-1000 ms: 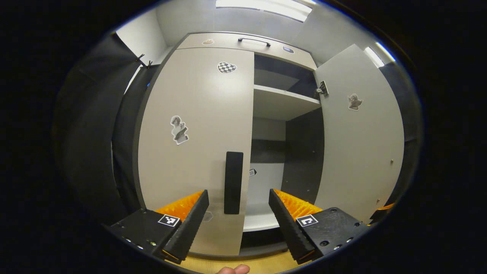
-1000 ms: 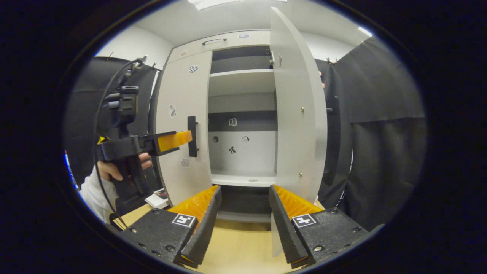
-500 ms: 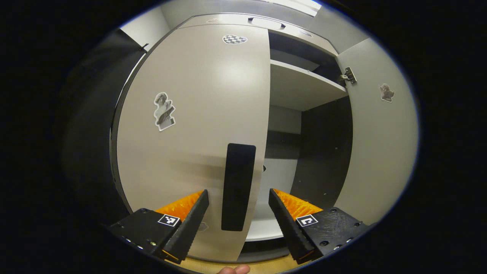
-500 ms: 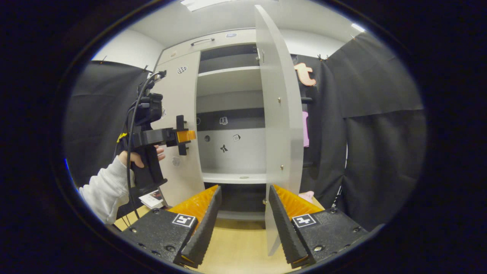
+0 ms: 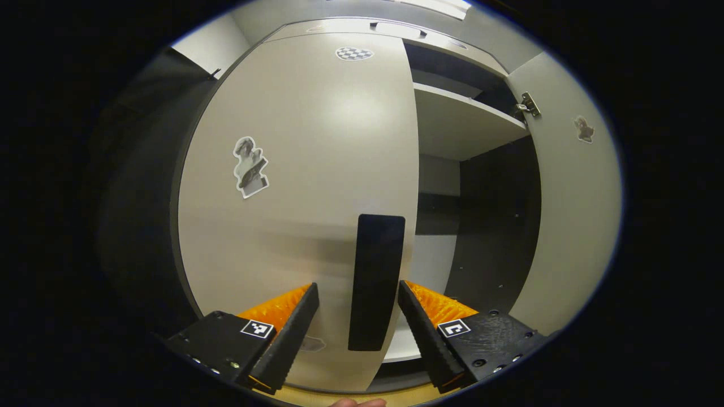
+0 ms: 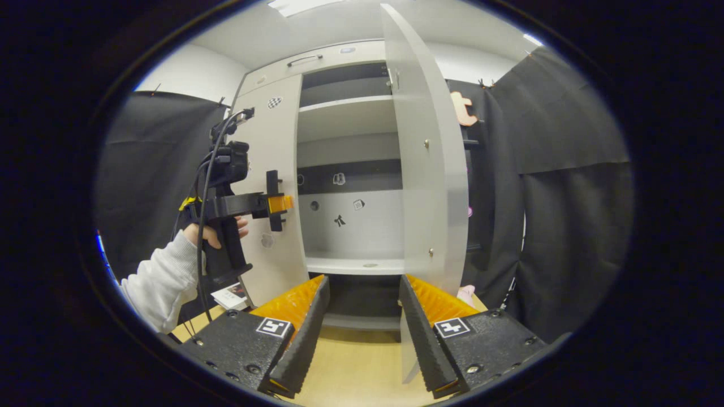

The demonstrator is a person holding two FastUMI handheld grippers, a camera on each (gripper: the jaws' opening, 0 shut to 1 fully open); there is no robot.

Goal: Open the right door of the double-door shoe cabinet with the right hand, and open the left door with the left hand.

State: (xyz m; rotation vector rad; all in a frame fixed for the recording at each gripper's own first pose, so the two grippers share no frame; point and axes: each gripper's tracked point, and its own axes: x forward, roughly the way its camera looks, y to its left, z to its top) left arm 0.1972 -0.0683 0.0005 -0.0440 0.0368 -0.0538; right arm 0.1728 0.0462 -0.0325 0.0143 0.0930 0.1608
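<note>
Since one second ago the left gripper (image 5: pixel 357 330) came closer to the left door (image 5: pixel 305 169); its open fingers now stand on both sides of the black handle (image 5: pixel 375 280), ready to close. Right gripper (image 6: pixel 360 333) is open too, holding nothing, near the already open right door (image 6: pixel 427 169). Below lies a pale wooden floor (image 6: pixel 356 373), with black cloth walls around

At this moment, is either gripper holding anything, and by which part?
Nothing is held. The left gripper has its fingers open either side of the left door's handle, not pressing it. The right gripper is open, clear of the right door.
</note>
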